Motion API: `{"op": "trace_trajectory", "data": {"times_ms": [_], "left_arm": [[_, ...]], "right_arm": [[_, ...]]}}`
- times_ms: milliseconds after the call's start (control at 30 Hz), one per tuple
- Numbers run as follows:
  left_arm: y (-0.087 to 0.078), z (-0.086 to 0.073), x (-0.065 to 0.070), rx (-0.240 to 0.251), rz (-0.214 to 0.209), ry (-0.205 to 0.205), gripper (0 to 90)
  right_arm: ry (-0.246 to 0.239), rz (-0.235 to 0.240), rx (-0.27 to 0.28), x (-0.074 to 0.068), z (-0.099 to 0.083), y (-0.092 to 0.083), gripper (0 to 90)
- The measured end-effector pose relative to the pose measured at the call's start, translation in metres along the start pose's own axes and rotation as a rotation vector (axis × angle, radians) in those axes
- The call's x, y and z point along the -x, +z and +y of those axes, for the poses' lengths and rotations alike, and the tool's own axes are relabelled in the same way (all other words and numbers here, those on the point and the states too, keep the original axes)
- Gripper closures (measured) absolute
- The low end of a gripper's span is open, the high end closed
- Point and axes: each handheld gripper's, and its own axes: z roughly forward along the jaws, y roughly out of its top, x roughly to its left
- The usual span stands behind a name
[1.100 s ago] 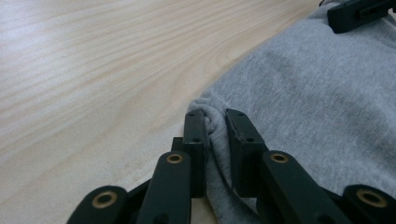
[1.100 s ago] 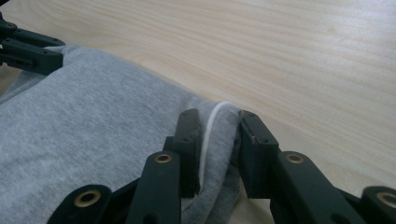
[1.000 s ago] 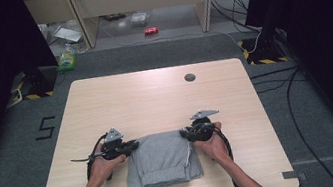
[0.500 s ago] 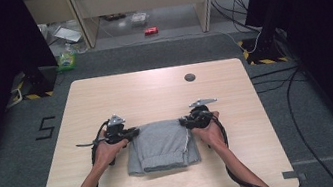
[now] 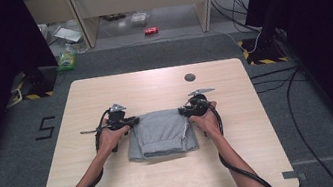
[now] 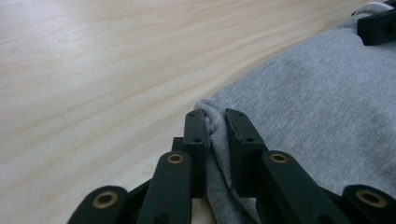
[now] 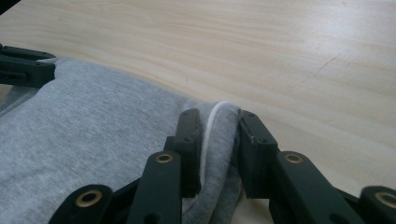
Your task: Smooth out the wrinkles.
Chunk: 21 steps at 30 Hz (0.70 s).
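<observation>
- left gripper (image 5: 131, 122): held in the person's left hand (image 5: 109, 138), jaws clenched on the far left corner of the grey garment (image 5: 161, 133); a fold of cloth is pinched between the pads.
- grey garment: folded, lying flat on the wooden surface (image 5: 153, 85), toward its near half, between the two hands.
- white drawstring (image 7: 208, 130): caught with the cloth in the right jaws.
- right gripper (image 5: 182, 111): held in the right hand (image 5: 206, 120), jaws clenched on the far right corner.

A heathered light-grey folded fabric garment (image 5: 162, 133) carries a white drawstring cord (image 7: 211, 125). The pale wooden table (image 5: 152, 83) shows streaked grain. Both grippers' jaws are black with brass-coloured rivets.
</observation>
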Motion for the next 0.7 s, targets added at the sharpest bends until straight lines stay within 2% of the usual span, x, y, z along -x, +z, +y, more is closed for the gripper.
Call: {"op": "trace_trajectory", "data": {"times_ms": [200,367,533,600,700], "left_arm": [[0.006,0.007,-0.004,-0.007,0.016,-0.004,78.3],[0.007,0.007,-0.007,0.000,0.010,-0.023,76.6],[0.006,0.004,-0.013,0.019,-0.017,-0.074,71.9],[0.005,0.002,-0.016,0.027,-0.031,-0.093,71.8],[0.003,0.004,-0.017,0.013,-0.010,-0.078,66.6]], "right_arm": [[0.010,-0.018,0.003,0.006,0.009,0.007,71.3],[0.013,-0.019,0.006,0.008,0.010,0.009,68.7],[0.074,-0.013,0.040,0.010,0.007,0.004,60.9],[0.066,-0.021,0.052,0.013,0.008,0.000,59.0],[0.099,-0.022,0.072,0.018,0.008,-0.005,58.0]]}}
